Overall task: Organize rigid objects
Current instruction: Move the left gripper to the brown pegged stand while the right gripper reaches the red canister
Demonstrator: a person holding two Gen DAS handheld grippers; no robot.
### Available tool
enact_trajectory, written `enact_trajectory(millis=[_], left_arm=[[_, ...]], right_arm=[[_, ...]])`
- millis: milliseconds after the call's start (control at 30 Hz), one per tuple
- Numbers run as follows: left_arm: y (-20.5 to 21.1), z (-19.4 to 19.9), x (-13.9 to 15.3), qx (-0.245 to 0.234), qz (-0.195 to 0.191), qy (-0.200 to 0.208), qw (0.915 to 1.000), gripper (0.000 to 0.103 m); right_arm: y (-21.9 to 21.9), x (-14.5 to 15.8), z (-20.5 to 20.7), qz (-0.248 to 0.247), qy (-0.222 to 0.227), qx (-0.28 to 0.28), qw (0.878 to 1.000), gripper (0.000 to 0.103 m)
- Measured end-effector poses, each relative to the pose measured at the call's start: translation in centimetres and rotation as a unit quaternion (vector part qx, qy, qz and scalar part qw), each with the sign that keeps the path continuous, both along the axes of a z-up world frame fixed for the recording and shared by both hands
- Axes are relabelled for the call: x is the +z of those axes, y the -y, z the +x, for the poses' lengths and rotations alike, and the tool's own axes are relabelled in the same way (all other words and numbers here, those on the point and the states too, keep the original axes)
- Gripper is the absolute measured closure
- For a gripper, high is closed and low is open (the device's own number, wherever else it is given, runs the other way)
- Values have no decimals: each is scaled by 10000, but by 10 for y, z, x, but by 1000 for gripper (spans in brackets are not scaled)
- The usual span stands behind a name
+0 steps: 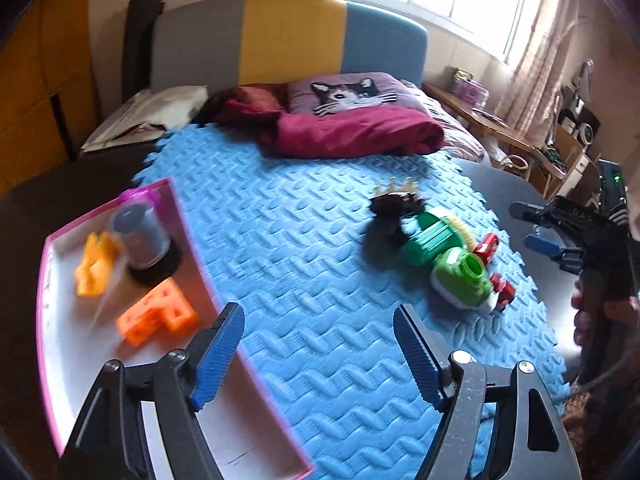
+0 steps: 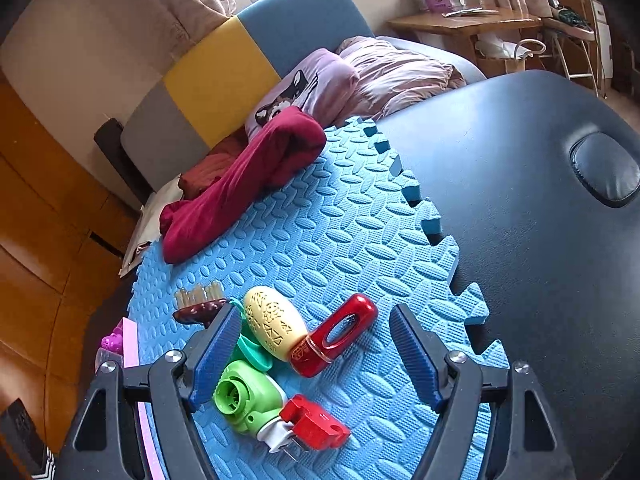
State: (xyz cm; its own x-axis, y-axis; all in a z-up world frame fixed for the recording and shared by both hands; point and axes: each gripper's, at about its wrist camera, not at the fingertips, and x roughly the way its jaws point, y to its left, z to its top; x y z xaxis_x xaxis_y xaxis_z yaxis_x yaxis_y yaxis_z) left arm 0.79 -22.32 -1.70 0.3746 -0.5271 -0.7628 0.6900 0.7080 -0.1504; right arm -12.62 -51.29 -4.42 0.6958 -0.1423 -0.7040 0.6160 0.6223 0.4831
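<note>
A cluster of small rigid toys is left on the blue interlocking foam mat (image 2: 340,240) that covers the dark padded counter (image 2: 520,200): a cream egg-shaped piece with cut-out patterns (image 2: 274,326), a red oblong handle with a slot (image 2: 336,334), a green plastic plug-like piece with a round opening (image 2: 244,398), a small red block (image 2: 314,424) and a dark brush with pale bristles (image 2: 198,306).

The right gripper (image 2: 312,356) is held spread wide over this cluster, its fingers (image 2: 412,352) closed on nothing. The left gripper (image 1: 318,354) is likewise wide open and empty, straddling the rim of the pink-edged white tray (image 1: 60,360), in which an orange perforated block (image 1: 158,316), a yellow block (image 1: 94,264) and a clear cylinder on a black base (image 1: 140,236) are already gathered.

Because the toys lie touching, two may be caught at once, or a neighbour may be knocked aside. The rounded egg shape is judged likely to squirt out of a closing grip and roll on the mat. The tray rim could be nudged by the left fingers, so that the upright cylinder is toppled.
</note>
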Motion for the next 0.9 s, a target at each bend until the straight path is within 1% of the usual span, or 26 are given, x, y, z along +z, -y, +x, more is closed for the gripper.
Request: enact_trajectory(millis=[200, 333, 400, 600, 733, 833, 867, 900], left_arm=[[41, 15, 0, -110, -241, -195, 9995, 20], [68, 32, -5, -72, -381, -338, 9987, 14], [84, 40, -10, -66, -423, -471, 9980, 14], [120, 57, -20, -132, -537, -623, 9965, 14], [137, 65, -28, -211, -560, -598, 9964, 14], [147, 73, -37, -257, -574, -712, 9955, 17], [151, 75, -41, -291, -539, -741, 9954, 26], [155, 78, -47, -348, -442, -789, 9953, 32]], right_arm=[[-1, 2, 1, -28, 22, 34, 10000, 25], [1, 3, 0, 8, 67, 13, 10000, 25], [2, 2, 0, 64, 82, 20, 9999, 25], [4, 1, 0, 153, 128, 41, 9998, 25], [5, 1, 0, 199, 166, 35, 9997, 25], [6, -1, 1, 235, 168, 41, 9996, 25], [6, -1, 1, 228, 165, 40, 9996, 25], [5, -1, 2, 211, 150, 35, 9997, 25]])
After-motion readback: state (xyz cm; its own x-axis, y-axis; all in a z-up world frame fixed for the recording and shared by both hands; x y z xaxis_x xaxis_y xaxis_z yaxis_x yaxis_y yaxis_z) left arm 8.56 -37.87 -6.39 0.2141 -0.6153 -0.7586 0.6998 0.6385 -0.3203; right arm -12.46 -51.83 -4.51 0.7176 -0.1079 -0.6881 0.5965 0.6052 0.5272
